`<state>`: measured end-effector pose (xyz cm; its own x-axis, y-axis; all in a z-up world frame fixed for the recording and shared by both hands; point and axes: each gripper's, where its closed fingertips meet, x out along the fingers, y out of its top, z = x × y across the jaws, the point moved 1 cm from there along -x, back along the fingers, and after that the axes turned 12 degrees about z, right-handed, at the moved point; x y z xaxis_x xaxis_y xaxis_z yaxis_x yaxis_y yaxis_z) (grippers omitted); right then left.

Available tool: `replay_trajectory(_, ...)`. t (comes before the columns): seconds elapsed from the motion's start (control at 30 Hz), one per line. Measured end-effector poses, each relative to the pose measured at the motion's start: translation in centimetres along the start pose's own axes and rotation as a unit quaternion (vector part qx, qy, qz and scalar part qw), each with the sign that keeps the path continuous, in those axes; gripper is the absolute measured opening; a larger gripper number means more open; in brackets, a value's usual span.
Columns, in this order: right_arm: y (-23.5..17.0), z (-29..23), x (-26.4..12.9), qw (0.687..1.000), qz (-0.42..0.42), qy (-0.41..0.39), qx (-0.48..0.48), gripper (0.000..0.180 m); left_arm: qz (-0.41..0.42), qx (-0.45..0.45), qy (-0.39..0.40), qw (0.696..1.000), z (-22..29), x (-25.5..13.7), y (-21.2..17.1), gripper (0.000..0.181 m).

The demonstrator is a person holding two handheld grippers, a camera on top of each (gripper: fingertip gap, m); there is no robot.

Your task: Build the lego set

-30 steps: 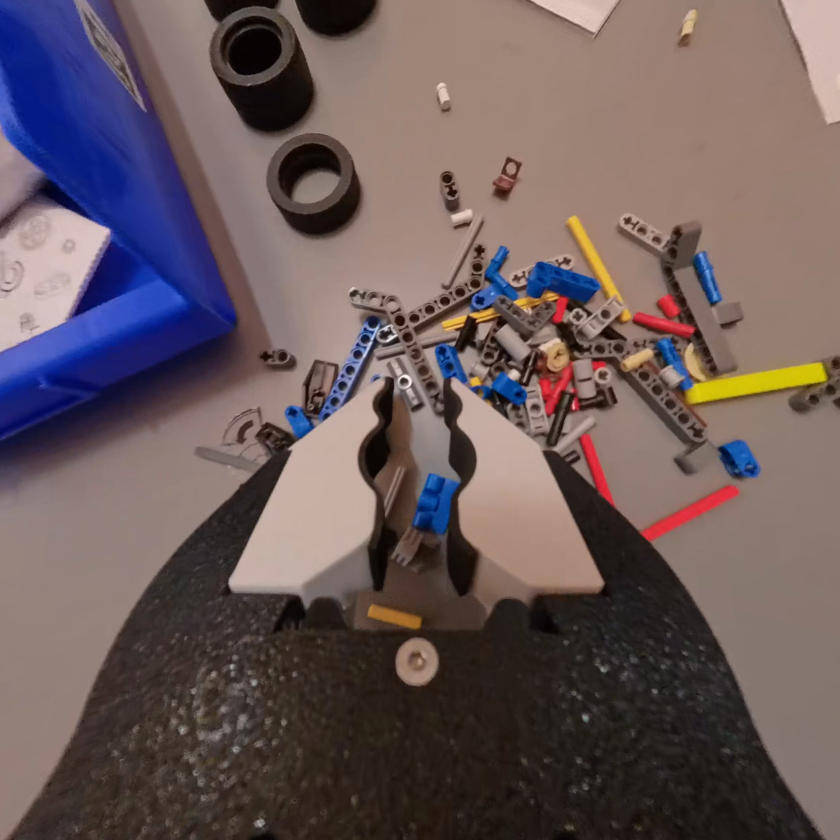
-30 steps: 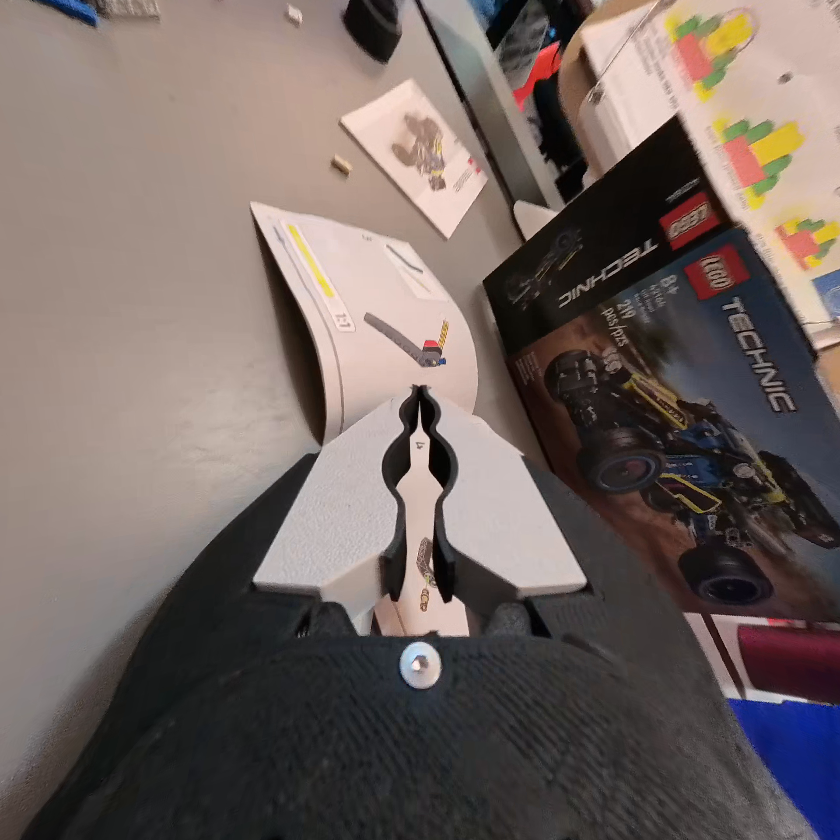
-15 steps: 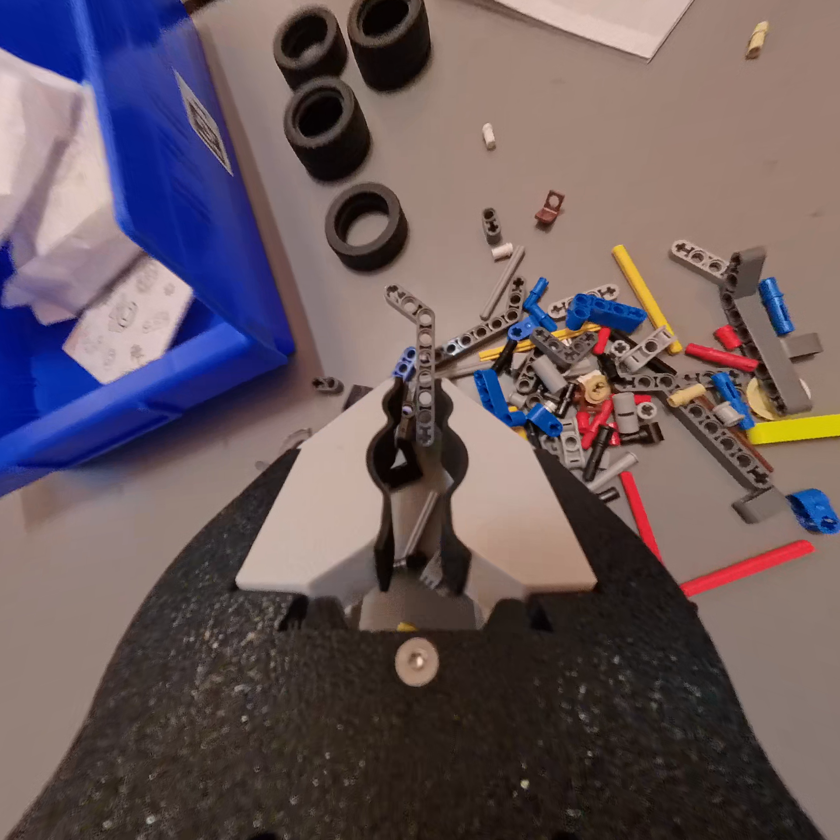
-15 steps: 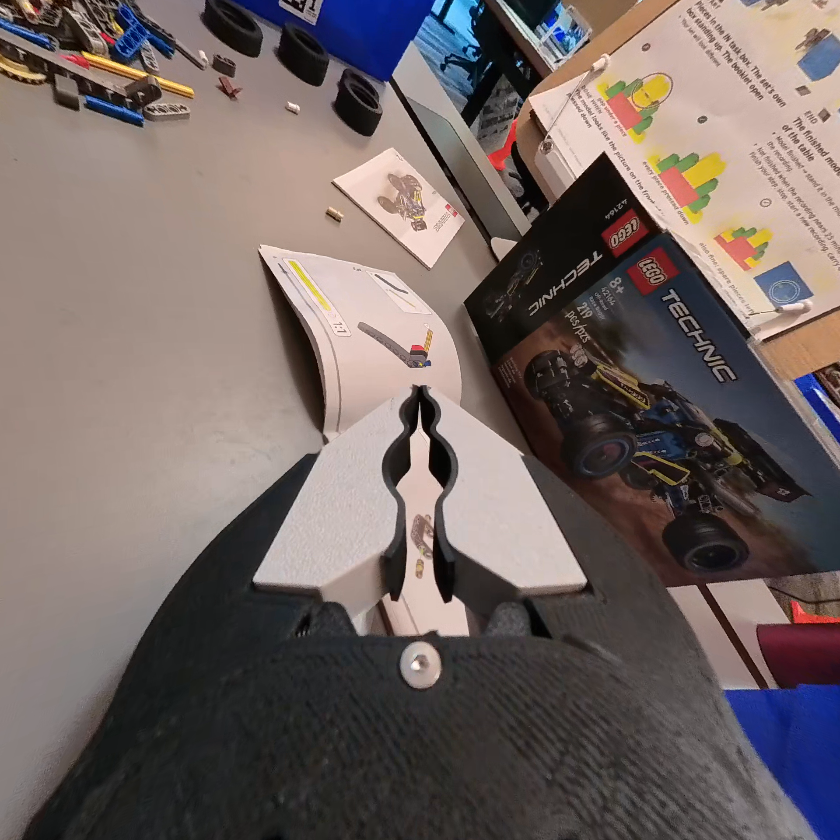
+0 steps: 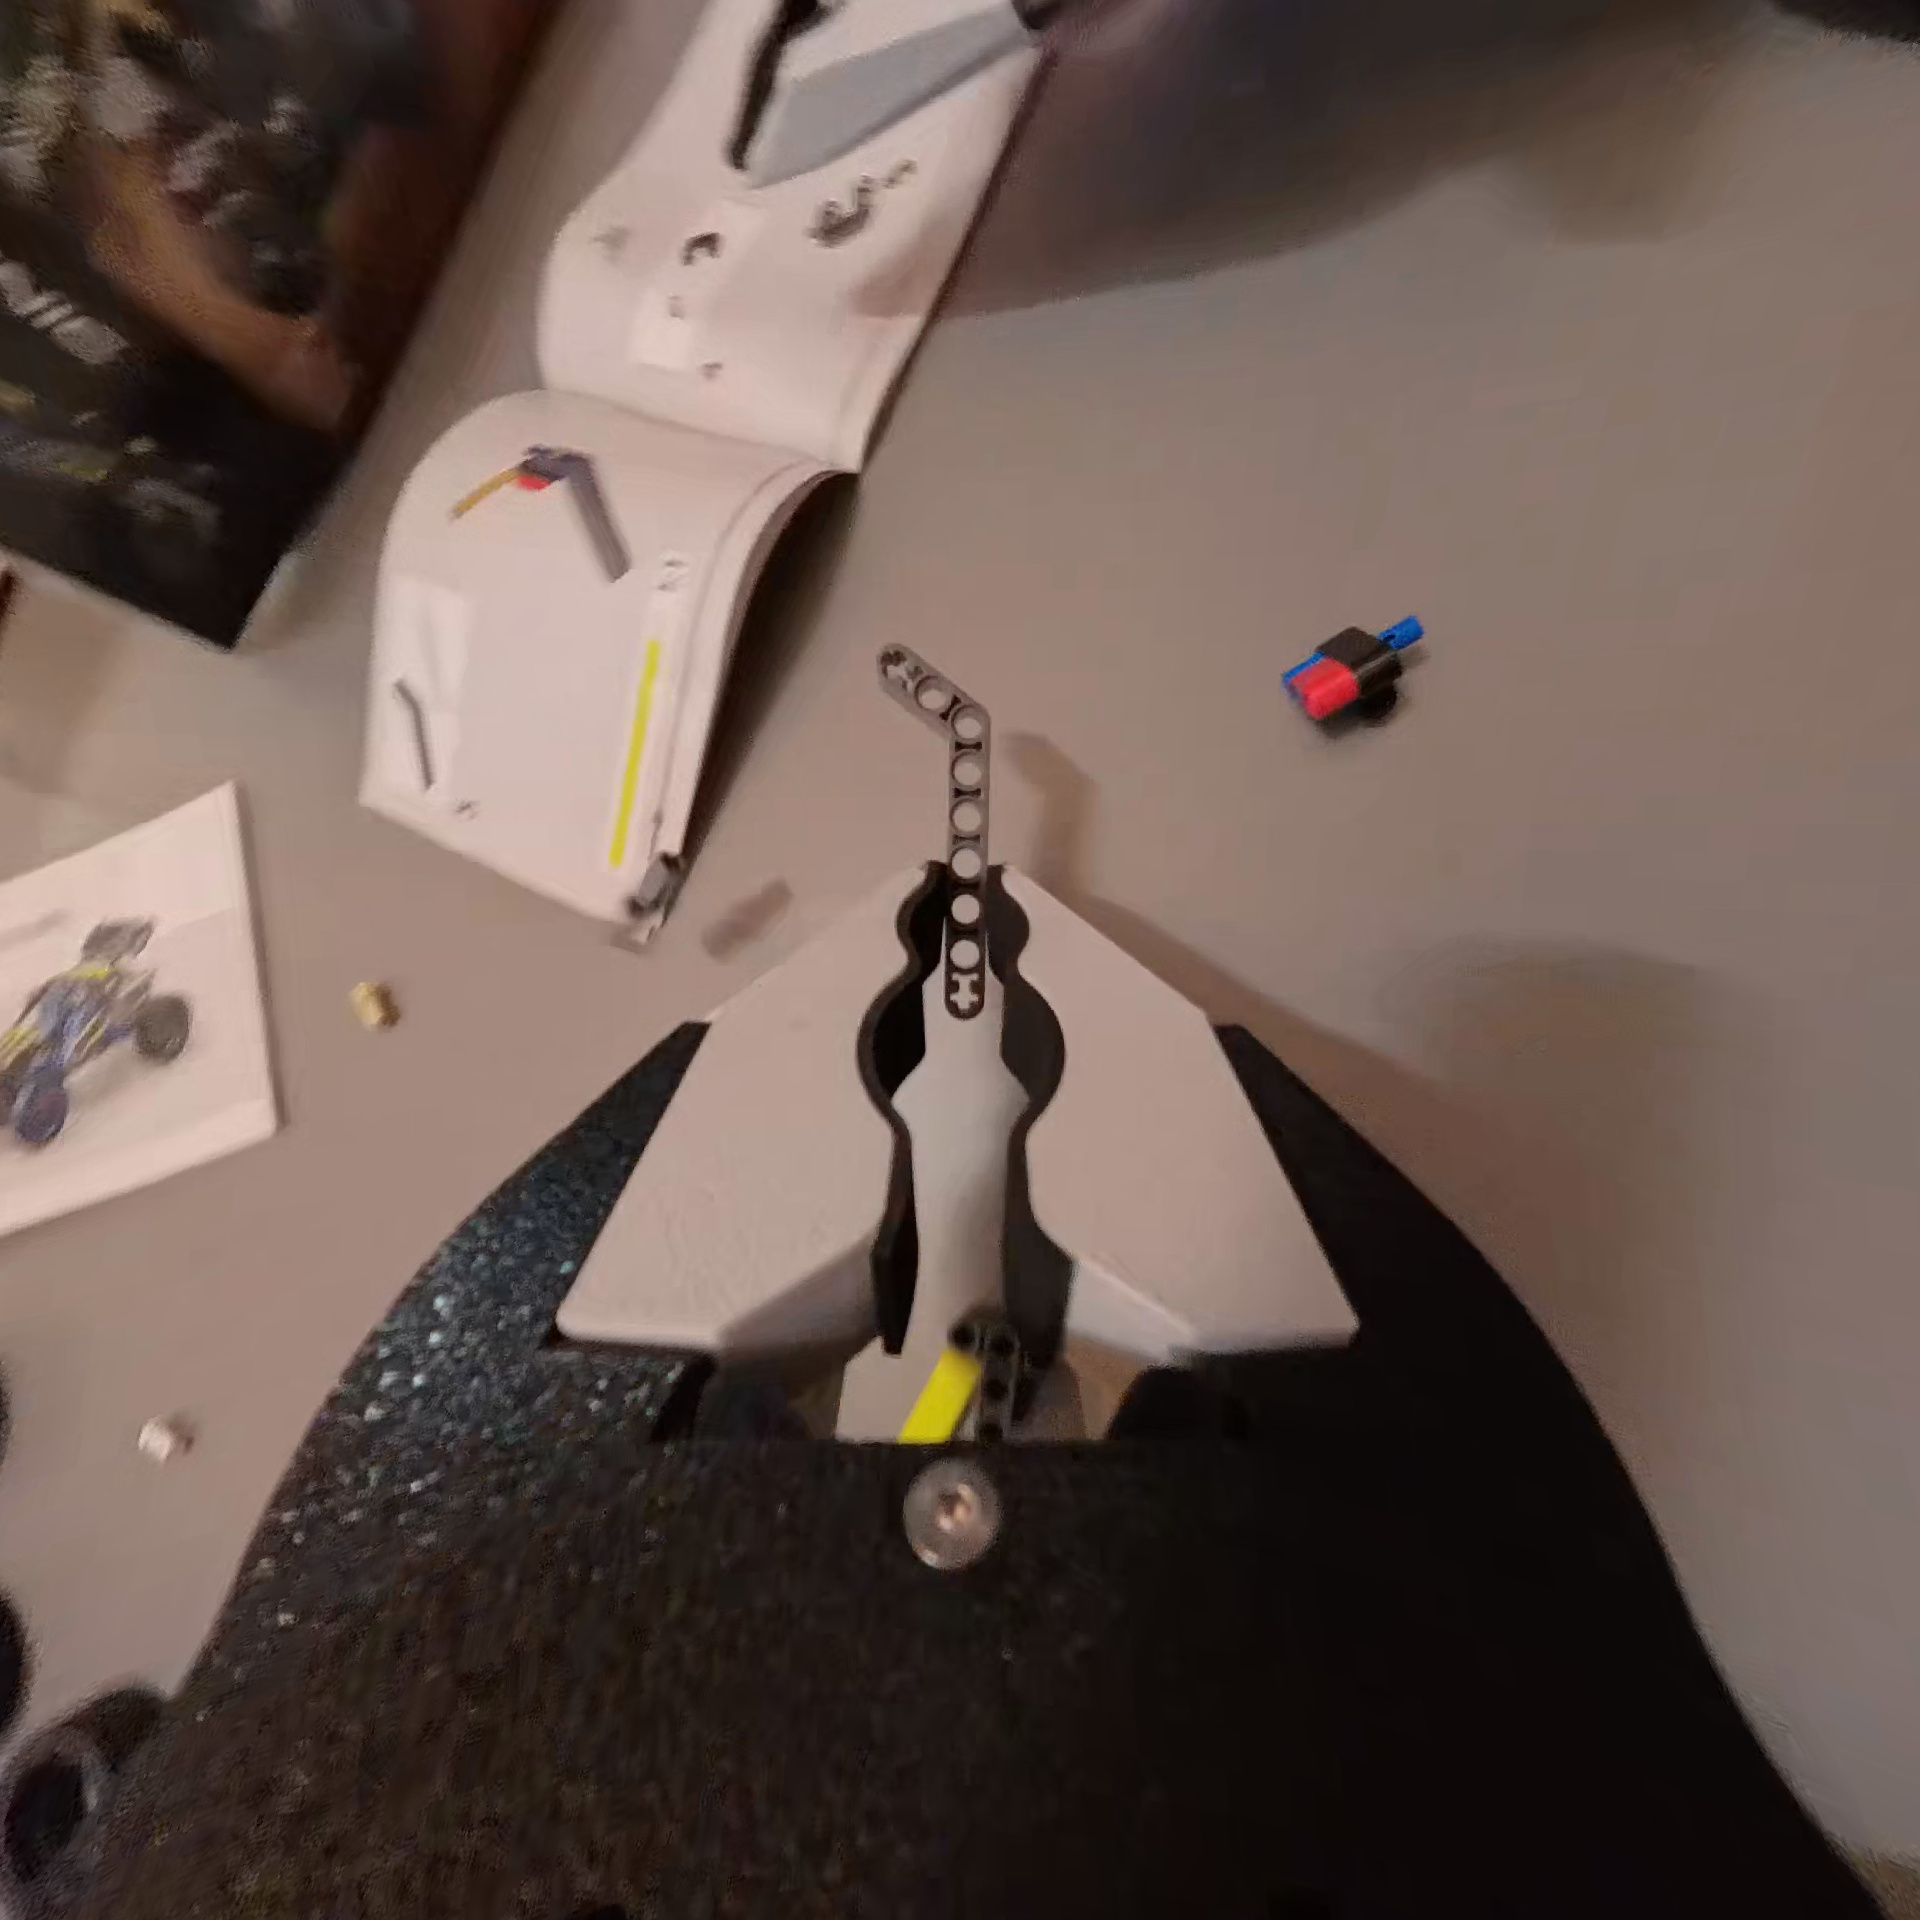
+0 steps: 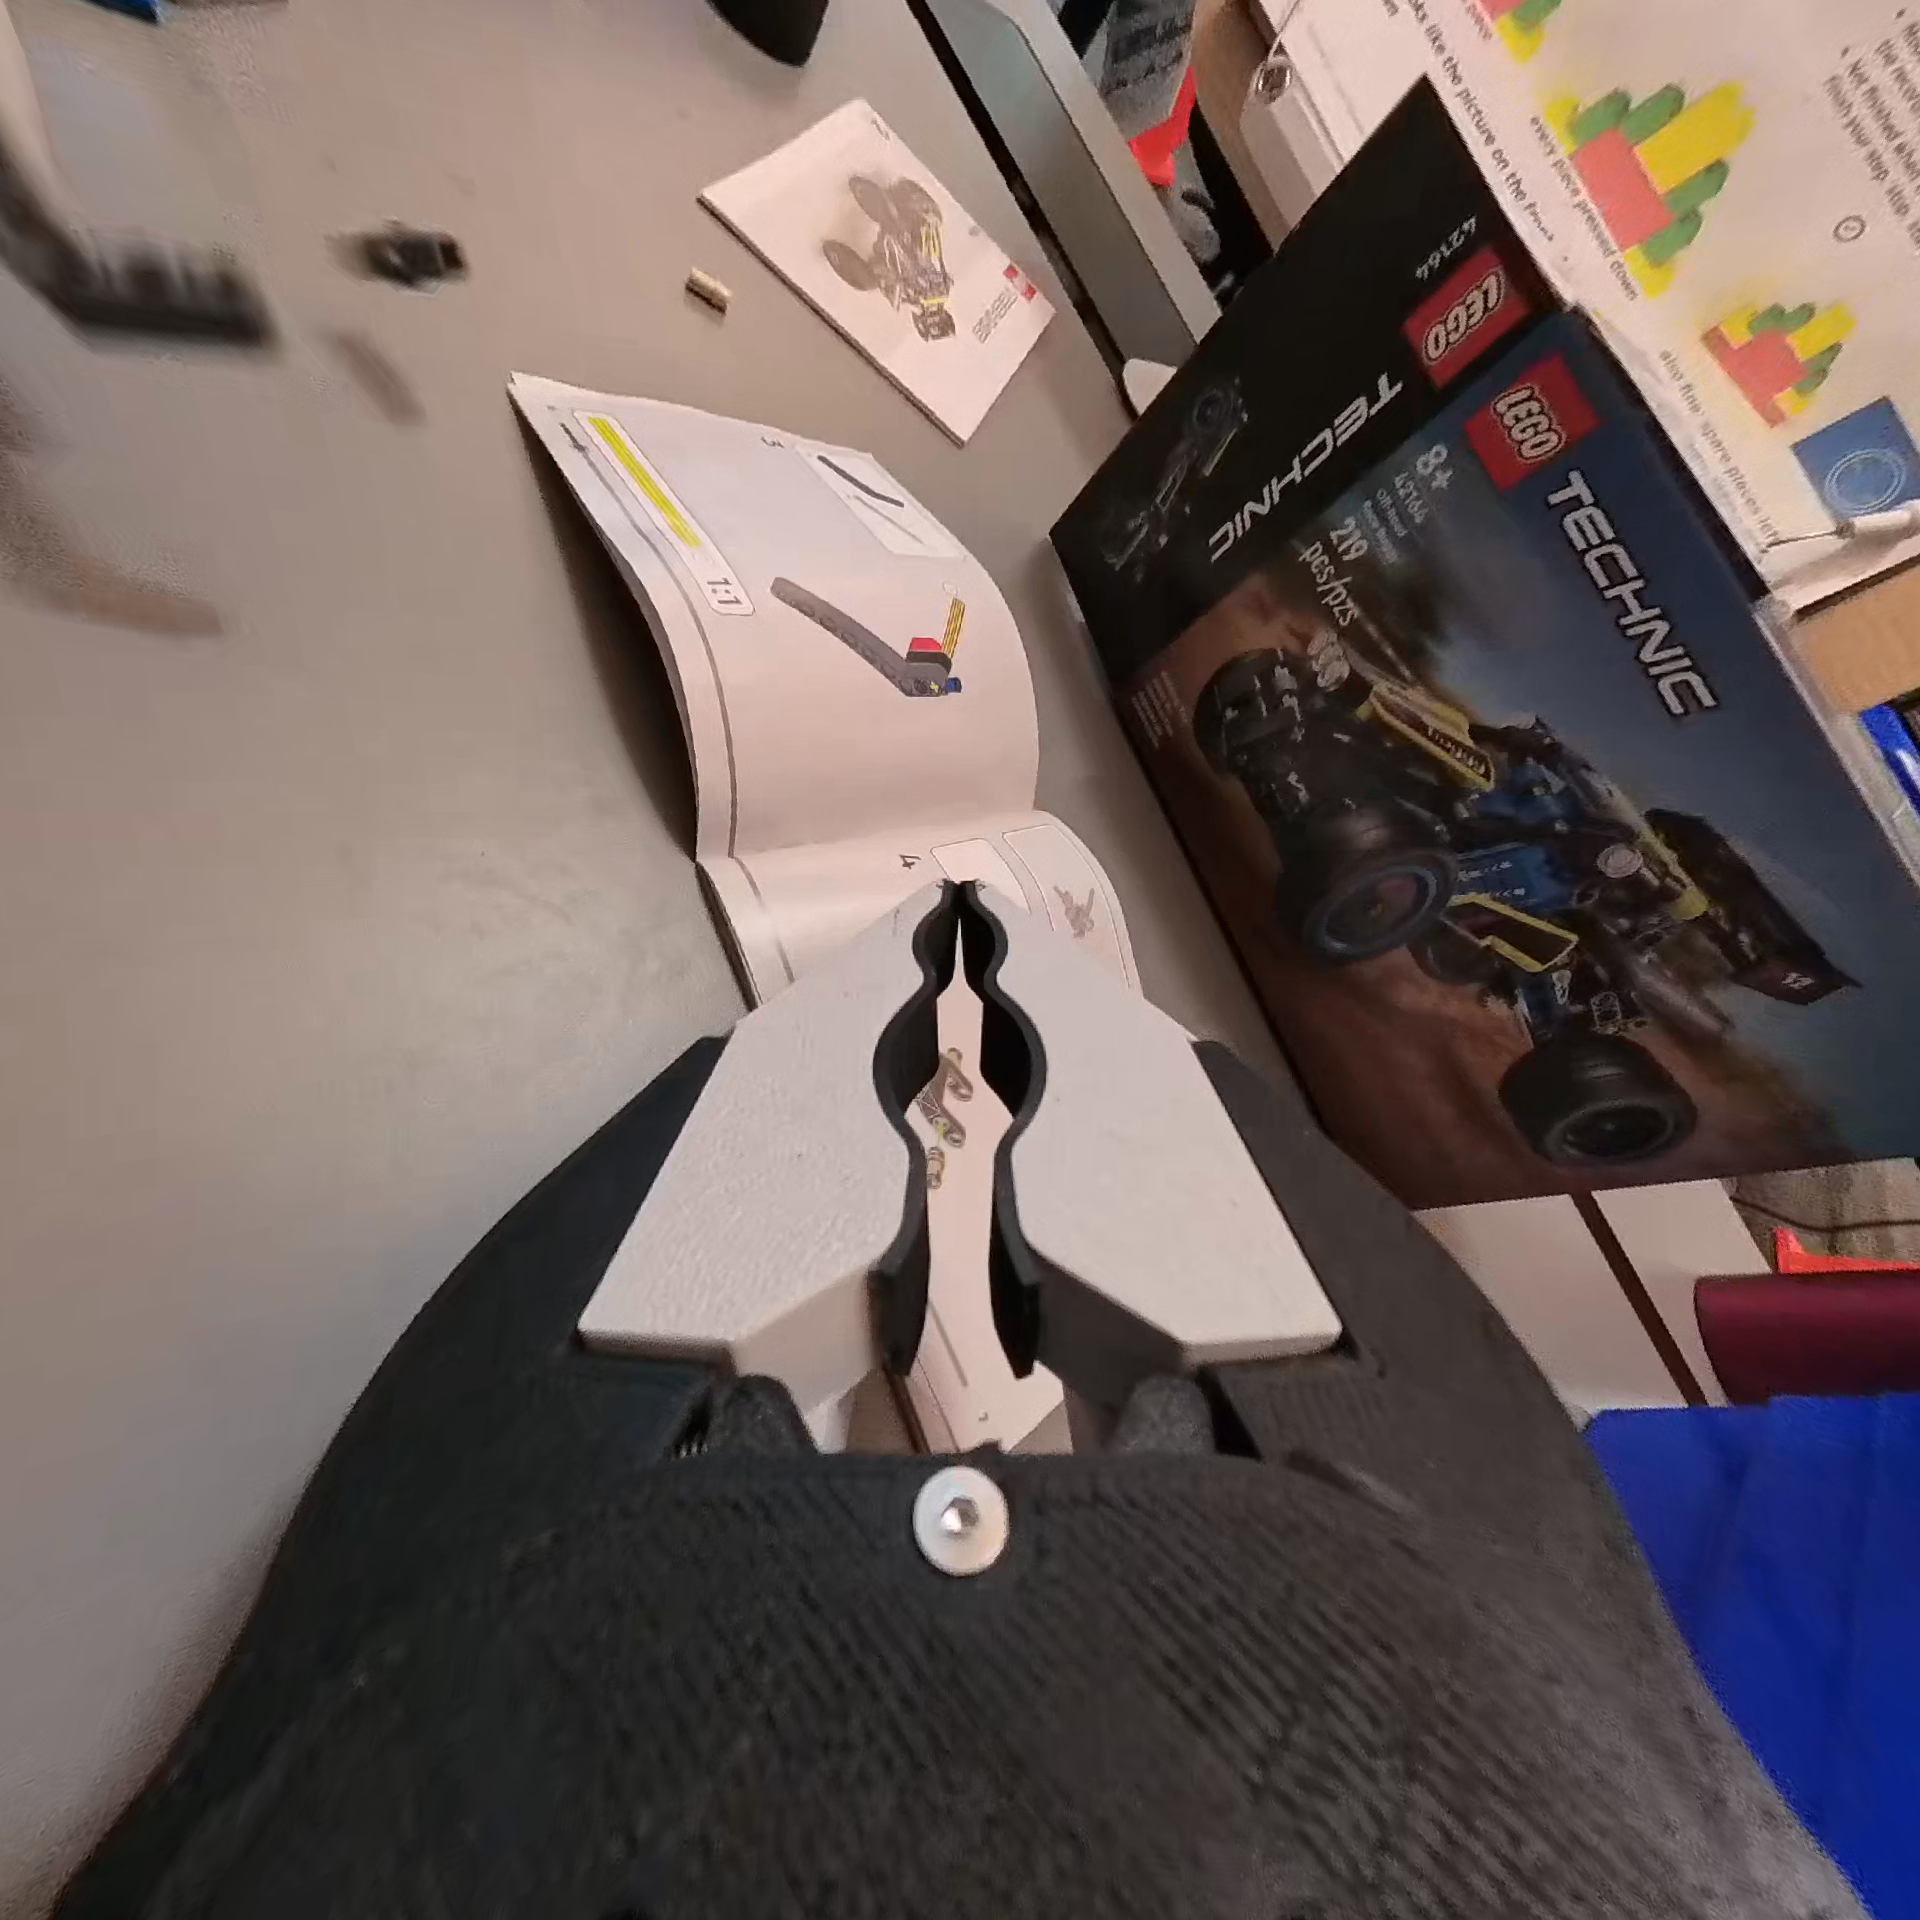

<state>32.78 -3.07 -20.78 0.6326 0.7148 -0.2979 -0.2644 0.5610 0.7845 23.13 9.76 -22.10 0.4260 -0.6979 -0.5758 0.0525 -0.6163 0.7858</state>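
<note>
Now my left tool [image 5: 964, 883] is clamped on the bent grey beam [image 5: 956, 800], held up by the open booklet [image 5: 582, 665] so I can match its picture. My right tool [image 6: 958, 894] is pinched together, empty, over the booklet.

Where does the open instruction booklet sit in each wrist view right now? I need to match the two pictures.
Left wrist view: open instruction booklet upper left, beyond the left gripper holding the bent grey beam.
Right wrist view: booklet centre, just ahead of the right gripper.
Shared landmark: the set box beside it.
</note>
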Motion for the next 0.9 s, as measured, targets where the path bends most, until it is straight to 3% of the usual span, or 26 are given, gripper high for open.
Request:
replay_trajectory(0.13,-0.6,-0.6,-0.3,1.0,-0.005,0.012,-0.004,0.0,-0.023,-0.014,-0.046,0.999,1.4,2.5,-0.6,0.005)
replay_trajectory(0.47,-0.5,-1.9,0.1,0.999,0.002,0.038,0.005,0.0,-0.005,-0.097,-0.009,0.995,-1.4,0.5,-1.8,0.005)
replay_trajectory(0.6,-0.7,-2.2,0.3,0.999,-0.005,0.042,-0.003,0.0,0.0,-0.09,-0.022,0.996,-0.1,1.8,-2.0,0.005)
replay_trajectory(0.7,-0.8,-2.4,0.4,0.999,-0.005,0.044,0.002,0.0,0.013,-0.09,0.0,0.996,-1.0,2.1,-1.4,0.019)
replay_trajectory(0.8,-0.9,-2.1,0.4,0.999,-0.004,0.037,0.001,0.0,0.039,-0.092,0.067,0.993,-4.7,1.5,-0.1,0.022)
replay_trajectory(0.9,-0.9,-2.1,0.4,0.999,-0.001,0.037,0.006,0.0,0.024,-0.085,0.085,0.992,-7.4,2.6,-0.3,0.038)
